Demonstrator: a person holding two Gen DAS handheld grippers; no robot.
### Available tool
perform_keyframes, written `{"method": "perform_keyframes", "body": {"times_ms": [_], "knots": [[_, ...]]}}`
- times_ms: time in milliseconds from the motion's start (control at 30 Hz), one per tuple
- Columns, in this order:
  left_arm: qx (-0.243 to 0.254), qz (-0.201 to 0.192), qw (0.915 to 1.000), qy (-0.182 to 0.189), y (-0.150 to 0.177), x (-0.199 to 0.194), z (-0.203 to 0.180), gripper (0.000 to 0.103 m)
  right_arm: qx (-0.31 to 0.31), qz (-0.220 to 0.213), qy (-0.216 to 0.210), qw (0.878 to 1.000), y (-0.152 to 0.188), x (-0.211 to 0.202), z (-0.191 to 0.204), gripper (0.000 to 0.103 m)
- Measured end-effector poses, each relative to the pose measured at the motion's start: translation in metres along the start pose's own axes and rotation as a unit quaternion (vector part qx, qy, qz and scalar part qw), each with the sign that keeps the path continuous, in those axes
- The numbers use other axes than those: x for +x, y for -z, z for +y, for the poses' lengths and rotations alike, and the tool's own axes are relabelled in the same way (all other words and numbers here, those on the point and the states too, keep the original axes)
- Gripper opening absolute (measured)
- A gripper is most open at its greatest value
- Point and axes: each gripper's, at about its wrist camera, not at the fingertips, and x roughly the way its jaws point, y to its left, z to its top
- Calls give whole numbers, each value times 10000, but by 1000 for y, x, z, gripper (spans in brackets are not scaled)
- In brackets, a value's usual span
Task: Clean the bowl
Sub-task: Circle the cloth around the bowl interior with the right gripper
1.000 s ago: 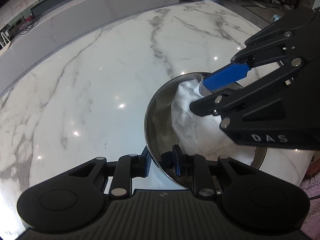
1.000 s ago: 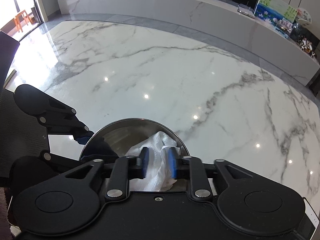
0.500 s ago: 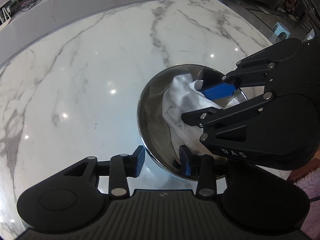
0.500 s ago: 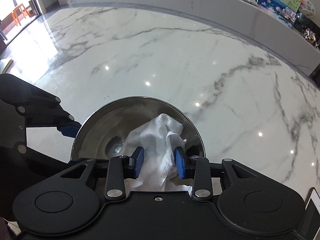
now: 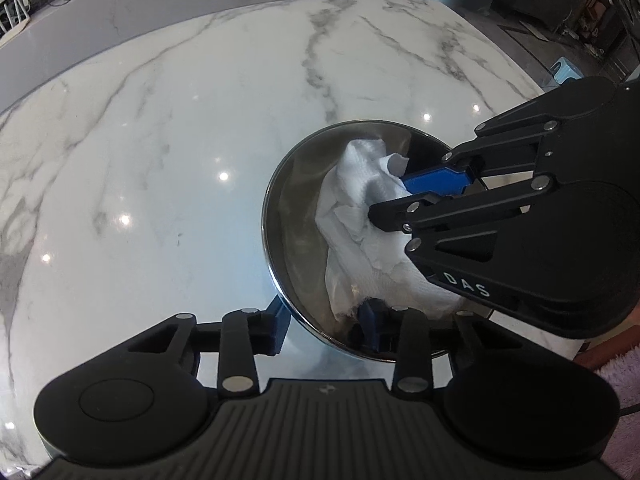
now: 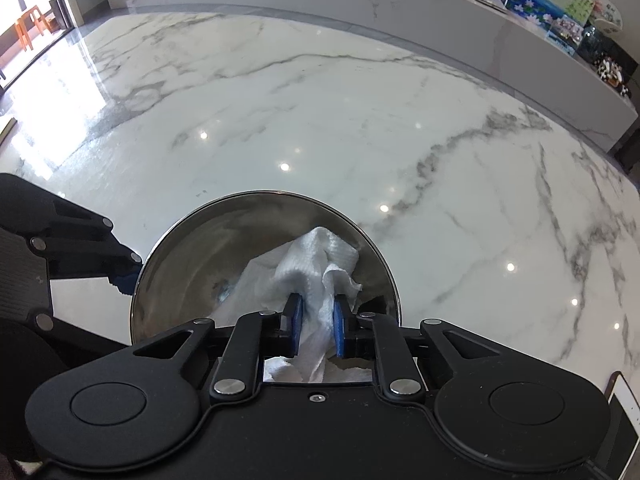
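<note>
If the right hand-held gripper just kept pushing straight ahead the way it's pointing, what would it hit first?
The white paper towel, already between the closing jaws of the right hand-held gripper. Just beyond it comes the inside of the steel bowl; how much towel lies between is hard to judge.

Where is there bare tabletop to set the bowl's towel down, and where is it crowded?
Bare: the white marble table beyond the round steel bowl, up to the long counter, and its stretch toward the far right corner. Crowded: the bowl itself, with the crumpled white paper towel, the closing right gripper pinching it, and the closing left gripper straddling the rim.
</note>
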Motion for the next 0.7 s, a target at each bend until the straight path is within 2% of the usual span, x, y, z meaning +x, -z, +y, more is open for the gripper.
{"method": "perform_keyframes", "body": {"times_ms": [233,433,700], "knots": [[636,-45,9979,-135,-6,1,-7,30,-236,-307,-101,9992,-14,-16,5,12],[1109,-92,9937,-132,-7,3,-11,30,-348,-162,-100,9992,-20,-3,7,12],[1154,-115,9932,-107,-6,4,-11,27,-140,73,-195,9997,-12,10,-4,11]]}}
